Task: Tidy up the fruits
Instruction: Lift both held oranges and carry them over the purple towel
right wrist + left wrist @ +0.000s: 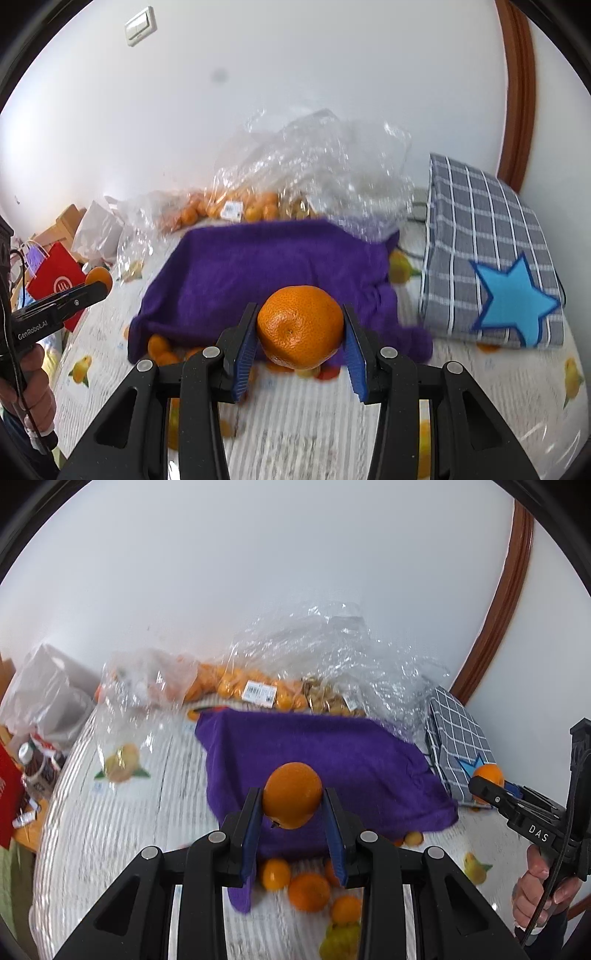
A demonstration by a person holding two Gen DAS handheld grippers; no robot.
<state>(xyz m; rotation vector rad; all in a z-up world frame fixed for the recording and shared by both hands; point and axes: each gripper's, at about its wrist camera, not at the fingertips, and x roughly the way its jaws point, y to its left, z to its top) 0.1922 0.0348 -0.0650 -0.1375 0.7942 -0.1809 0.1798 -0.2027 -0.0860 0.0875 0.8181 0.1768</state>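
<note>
My left gripper [292, 801] is shut on an orange [293, 794] and holds it above the near edge of a purple towel [332, 760]. My right gripper [300, 328] is shut on a bigger orange [300, 326], also held over the purple towel [266, 266]. The right gripper shows in the left wrist view [487, 786] with its orange [489, 773]. The left gripper shows in the right wrist view [96, 286] with its orange [99, 277]. Several loose oranges [308, 890] lie at the towel's near edge.
Clear plastic bags [258, 690] of oranges and nuts lie behind the towel by the wall. A grey checked bag [487, 254] with a blue star lies on the right. A red bag [55, 284], a bottle [35, 771] and white bags [44, 694] are at the left. The tablecloth [147, 812] is striped.
</note>
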